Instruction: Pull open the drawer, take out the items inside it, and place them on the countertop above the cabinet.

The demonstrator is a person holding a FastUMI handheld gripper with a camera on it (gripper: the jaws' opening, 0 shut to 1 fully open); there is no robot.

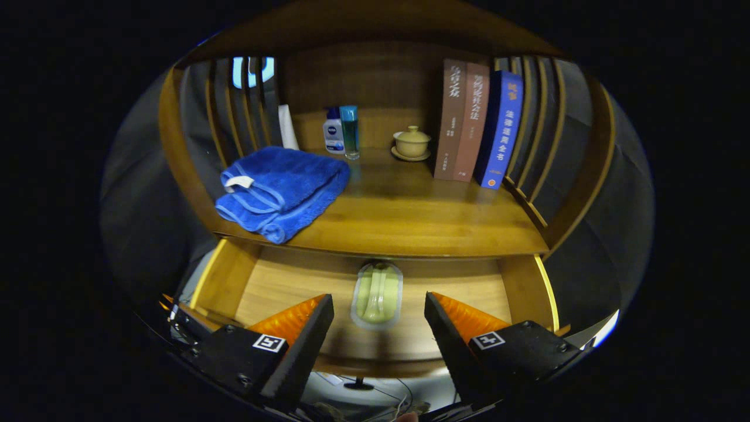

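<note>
The drawer (281,287) stands pulled open beneath the countertop (410,217), and one item lies inside it: a pale green packet (377,293) in clear wrap, lengthwise on the drawer floor. Its far end tucks under the countertop's front edge, so that end is cut off, and what the packet holds is hard to make out.

The gripper (379,310) hangs above the drawer's front part with its two fingers spread wide, gripping nothing. The packet lies between them and just ahead, touching neither finger, with bare drawer floor on both sides of it. The drawer's back is hidden under the countertop, and its front wall is partly covered by the fingers.

Up on the countertop, a folded blue towel (281,190) lies at the left, its corner just over the front edge. Behind it stand two bottles, touching: one white bottle (333,132) with a blue cap and one clear blue bottle (350,132). A white thing behind the towel is half hidden and I cannot tell what it is. One lidded cup (412,142) sits on a saucer mid-back. Three books (477,123) stand upright together at the right, two brown, one blue. The middle and front of the countertop lie open. Slatted sides close it off left and right.
</note>
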